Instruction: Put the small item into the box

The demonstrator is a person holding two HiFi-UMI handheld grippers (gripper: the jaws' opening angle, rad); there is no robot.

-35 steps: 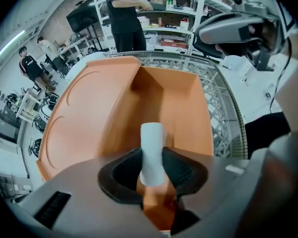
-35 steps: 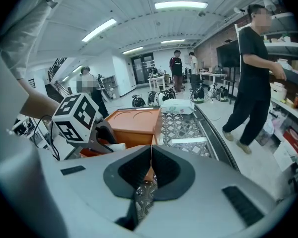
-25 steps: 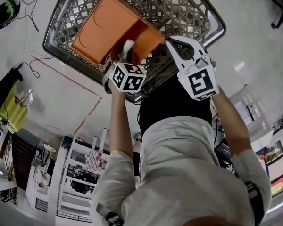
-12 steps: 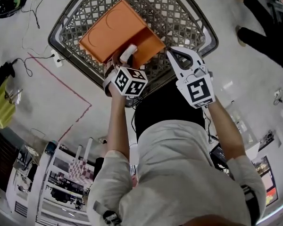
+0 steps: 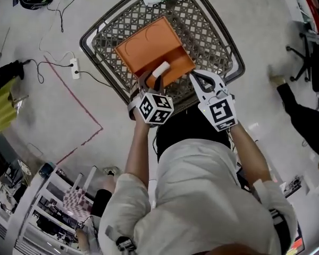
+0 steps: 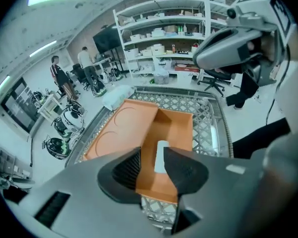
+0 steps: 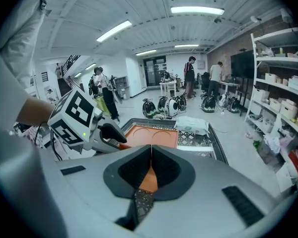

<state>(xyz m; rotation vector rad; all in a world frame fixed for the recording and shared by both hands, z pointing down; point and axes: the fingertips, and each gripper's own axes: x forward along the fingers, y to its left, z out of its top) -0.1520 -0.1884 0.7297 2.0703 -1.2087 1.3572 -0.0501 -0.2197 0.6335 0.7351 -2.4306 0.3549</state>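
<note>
The drop looks done: the small white item (image 6: 161, 152) lies in the orange box (image 6: 124, 128), in its deep right compartment, long axis running up the frame. The left hand-held gripper (image 6: 153, 161) has just been opening and hangs spread above it, pinching nothing. The right hand-held gripper (image 7: 150, 157) is pressed together and empty, so the next move only calls for both to pull clear of the wire basket (image 5: 212, 31).
</note>
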